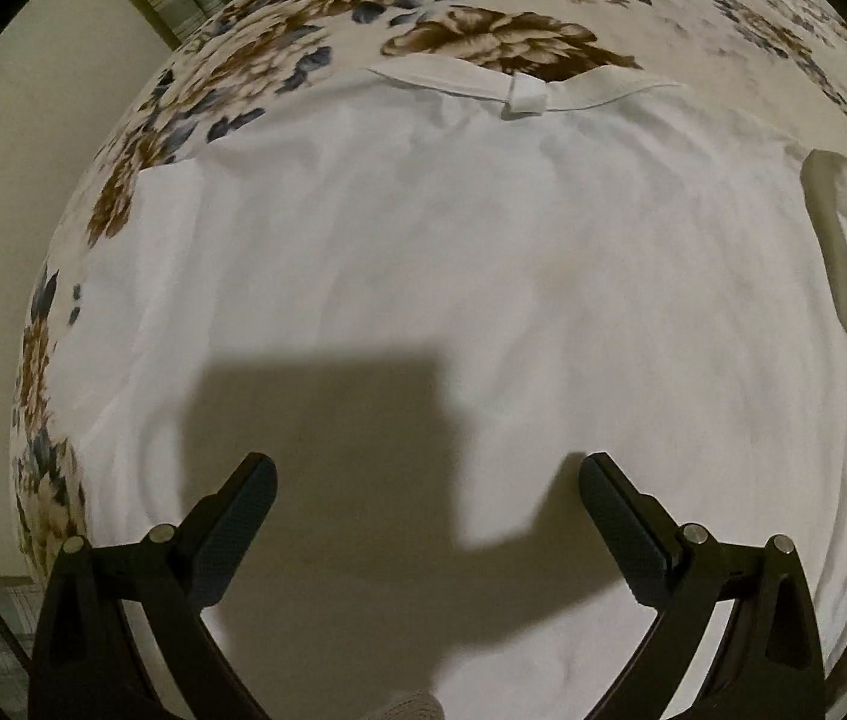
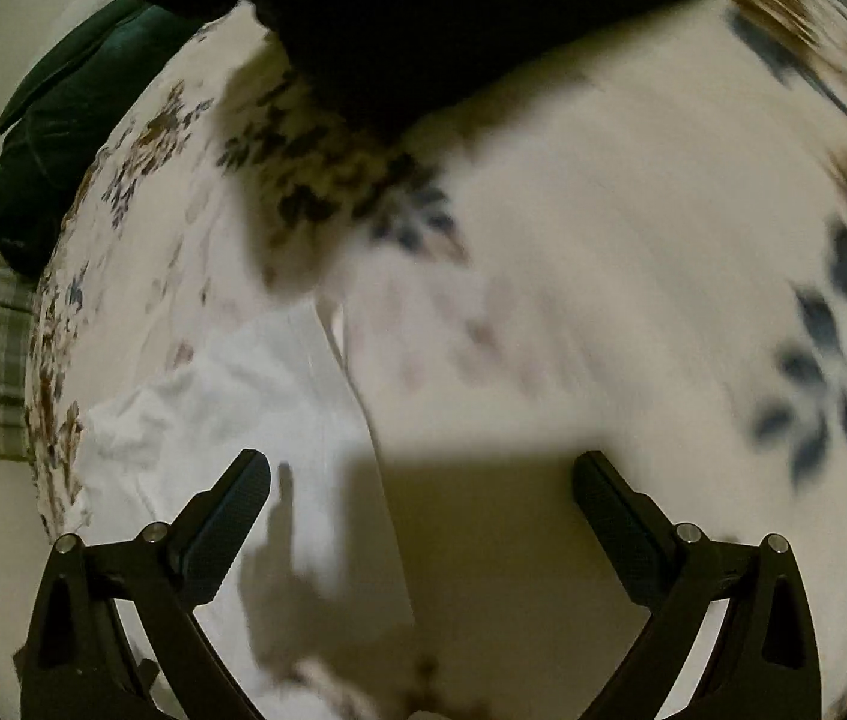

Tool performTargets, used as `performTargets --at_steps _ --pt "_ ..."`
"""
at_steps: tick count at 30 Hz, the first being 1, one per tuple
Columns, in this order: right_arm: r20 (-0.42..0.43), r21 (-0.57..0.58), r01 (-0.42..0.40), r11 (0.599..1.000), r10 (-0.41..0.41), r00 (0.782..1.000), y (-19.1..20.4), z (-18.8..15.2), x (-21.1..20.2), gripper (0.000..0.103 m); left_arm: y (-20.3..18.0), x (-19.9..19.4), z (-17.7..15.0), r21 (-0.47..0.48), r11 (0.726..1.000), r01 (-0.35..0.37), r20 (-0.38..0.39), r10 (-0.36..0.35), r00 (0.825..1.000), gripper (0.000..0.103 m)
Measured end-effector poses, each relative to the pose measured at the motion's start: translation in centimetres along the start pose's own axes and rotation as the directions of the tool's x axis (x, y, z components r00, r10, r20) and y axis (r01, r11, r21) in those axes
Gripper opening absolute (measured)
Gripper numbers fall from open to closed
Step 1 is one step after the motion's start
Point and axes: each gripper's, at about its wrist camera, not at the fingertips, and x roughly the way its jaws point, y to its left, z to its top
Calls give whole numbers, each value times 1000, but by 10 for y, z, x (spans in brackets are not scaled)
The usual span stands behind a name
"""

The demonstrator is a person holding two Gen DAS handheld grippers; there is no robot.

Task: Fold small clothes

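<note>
Left hand-held gripper (image 1: 426, 468) gapes over white garment (image 1: 423, 276).

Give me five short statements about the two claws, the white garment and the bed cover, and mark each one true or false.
1. The left claw is open and holds nothing. True.
2. The white garment lies spread on a floral bed cover. True.
3. The right claw is shut on the garment. False: its jaws stand wide apart, with no cloth between them.
4. The bed cover is plain blue. False: it is cream with brown flowers and blue leaves.
5. In the left wrist view, a small white tag shows at the garment's far edge. True.
</note>
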Motion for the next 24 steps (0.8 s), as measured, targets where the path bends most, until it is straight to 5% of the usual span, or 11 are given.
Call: performTargets --at_steps 3,5,9,11,17,21,23,24 --pt "20 -90 8 996 -6 1000 20 10 11 101 -11 -2 8 -2 1000 -8 21 8 1000 103" --pt "29 -164 23 986 -18 999 36 14 16 84 -20 -5 10 4 1000 -16 35 16 999 103" --pt "54 -225 49 973 -38 998 49 25 18 9 -32 -9 14 18 1000 -17 38 16 999 103" --pt "107 -219 62 974 -39 994 47 34 10 1 -35 -12 16 26 1000 -16 46 15 999 103" --pt "191 -111 134 985 -112 975 32 65 -5 0 -32 -14 21 30 999 -21 54 20 998 103" --pt "61 24 1 1000 -3 998 -2 69 -5 4 -31 -19 17 28 1000 -6 53 5 999 103" --pt "-16 103 -106 989 108 994 -12 56 -5 28 -31 -23 12 29 1000 0 52 -1 999 103" --pt "-34 133 -150 980 155 987 -15 45 -5 50 -30 -25 9 27 1000 7 48 -9 999 103"
